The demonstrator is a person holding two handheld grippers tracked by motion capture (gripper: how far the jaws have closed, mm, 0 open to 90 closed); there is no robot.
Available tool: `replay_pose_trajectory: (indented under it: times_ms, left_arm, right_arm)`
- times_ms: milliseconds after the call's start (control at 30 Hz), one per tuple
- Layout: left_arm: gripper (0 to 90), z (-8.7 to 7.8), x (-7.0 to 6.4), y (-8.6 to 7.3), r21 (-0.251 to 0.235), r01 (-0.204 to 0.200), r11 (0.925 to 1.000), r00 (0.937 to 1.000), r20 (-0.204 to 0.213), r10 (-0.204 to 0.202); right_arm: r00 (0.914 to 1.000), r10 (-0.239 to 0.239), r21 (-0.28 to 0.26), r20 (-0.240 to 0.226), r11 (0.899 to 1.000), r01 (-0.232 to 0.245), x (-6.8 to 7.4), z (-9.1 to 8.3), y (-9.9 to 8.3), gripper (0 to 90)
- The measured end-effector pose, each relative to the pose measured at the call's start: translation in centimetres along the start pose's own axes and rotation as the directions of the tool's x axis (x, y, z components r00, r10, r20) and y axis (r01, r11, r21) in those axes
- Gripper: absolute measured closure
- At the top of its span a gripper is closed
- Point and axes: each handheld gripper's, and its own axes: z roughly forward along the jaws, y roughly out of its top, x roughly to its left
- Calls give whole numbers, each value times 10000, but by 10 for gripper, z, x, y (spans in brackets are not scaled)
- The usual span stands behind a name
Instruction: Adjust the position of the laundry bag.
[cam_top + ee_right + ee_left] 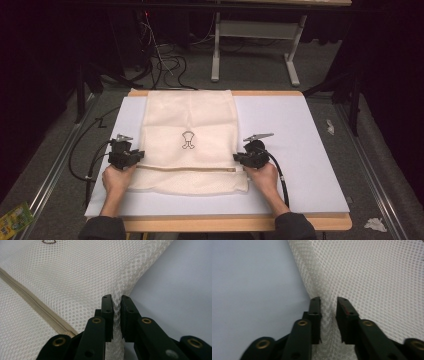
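Mesh bag pinched at both side edges, long axis running 12 to 6 o'clock.

Your left gripper (131,158) sits at 9 o'clock of the mesh bag (190,127), jaws partly apart with the raised side fold (325,312) between them, seemingly not yet clamped tight. The zipper (187,169) runs straight across, 9 to 3 o'clock, between your hands. Your right gripper (246,158), at 3 o'clock, has its jaws nearly closed on the opposite edge fold (117,307). Both hands stand equally near, on the white table (300,165).
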Motion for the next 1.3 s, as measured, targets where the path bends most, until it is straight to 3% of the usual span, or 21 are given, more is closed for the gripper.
replay_pose_trajectory:
  times_ms: [333,500,667,1300]
  left_arm:
    - [849,-3,-2,0,-361,-185,9992,9998,41,186]
    - [848,-6,-3,2,-652,-7,9979,9993,362,31]
    - [847,-6,-11,4,-717,-355,9968,9989,294,377]
    - [845,-4,-33,14,-1160,-547,9917,9953,735,635]
  right_arm:
    - [9998,-188,-197,-90,9996,186,-1,-5,0,865]
    - [9998,-163,-424,-78,9990,159,-4,-11,-1,865]
    - [9999,-148,-497,-21,9987,147,-7,-15,-3,865]
    - [9997,246,-1028,-2,9944,-245,-27,-41,-16,865]
